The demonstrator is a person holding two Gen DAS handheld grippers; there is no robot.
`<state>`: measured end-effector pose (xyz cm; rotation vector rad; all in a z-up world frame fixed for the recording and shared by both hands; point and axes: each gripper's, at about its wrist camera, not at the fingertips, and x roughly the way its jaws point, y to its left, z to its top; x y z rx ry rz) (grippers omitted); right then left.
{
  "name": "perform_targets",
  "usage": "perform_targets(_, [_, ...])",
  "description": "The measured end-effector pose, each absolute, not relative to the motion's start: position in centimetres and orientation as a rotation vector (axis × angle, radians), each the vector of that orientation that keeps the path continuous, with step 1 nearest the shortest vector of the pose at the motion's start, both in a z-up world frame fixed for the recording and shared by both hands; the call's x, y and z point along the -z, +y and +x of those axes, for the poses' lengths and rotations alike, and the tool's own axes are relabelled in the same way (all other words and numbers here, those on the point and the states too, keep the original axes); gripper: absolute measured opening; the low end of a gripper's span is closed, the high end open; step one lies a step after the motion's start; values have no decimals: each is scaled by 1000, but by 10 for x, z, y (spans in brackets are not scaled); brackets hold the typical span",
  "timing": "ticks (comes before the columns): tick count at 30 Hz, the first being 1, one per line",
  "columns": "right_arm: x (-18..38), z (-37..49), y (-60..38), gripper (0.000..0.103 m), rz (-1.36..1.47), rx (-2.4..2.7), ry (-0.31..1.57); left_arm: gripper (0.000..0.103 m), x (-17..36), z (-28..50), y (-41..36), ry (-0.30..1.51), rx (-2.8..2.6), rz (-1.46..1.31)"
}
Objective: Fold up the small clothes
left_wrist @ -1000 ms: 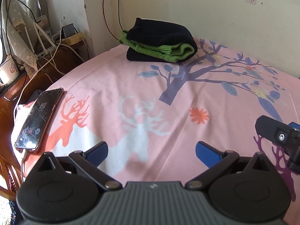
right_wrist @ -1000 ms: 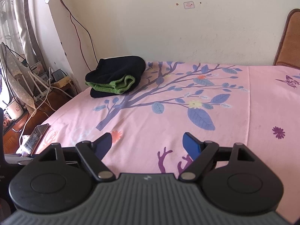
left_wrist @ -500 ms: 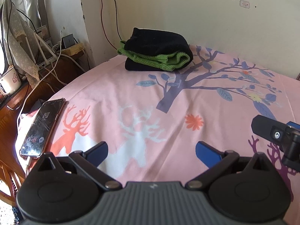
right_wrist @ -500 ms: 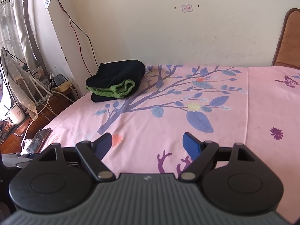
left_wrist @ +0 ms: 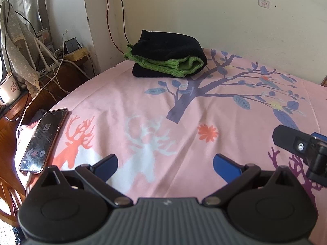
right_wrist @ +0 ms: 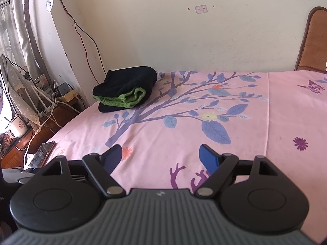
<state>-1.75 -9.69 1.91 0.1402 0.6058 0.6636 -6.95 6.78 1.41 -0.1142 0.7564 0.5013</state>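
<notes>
A stack of folded clothes (left_wrist: 167, 56), black pieces with a green knit one between them, rests at the far left corner of the pink printed bed sheet (left_wrist: 155, 106), close to the wall. The same stack of clothes (right_wrist: 126, 89) shows at left centre in the right wrist view. My left gripper (left_wrist: 164, 164) hovers open over the near part of the sheet with nothing between its blue pads. My right gripper (right_wrist: 160, 157) is also open and empty above the sheet (right_wrist: 204, 130), and its side (left_wrist: 302, 149) shows at the right edge of the left wrist view.
A phone (left_wrist: 44, 140) lies on the sheet's left edge with a cable attached. Beyond that edge stands a wooden side table (left_wrist: 12, 114) with cables, a mug (left_wrist: 9, 89) and a cloth-covered fan (left_wrist: 18, 47). A brown headboard (right_wrist: 312, 40) rises at far right.
Both grippers have drawn back and risen a little from the bed, so the clothes stack looks slightly farther away. Both stayed open and empty.
</notes>
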Motion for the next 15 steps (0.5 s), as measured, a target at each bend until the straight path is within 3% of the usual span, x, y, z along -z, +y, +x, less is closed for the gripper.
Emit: perform_targets(15, [-31,-15,-119,85,170,-585,555,103,-29,-46,43,708,-335,-71])
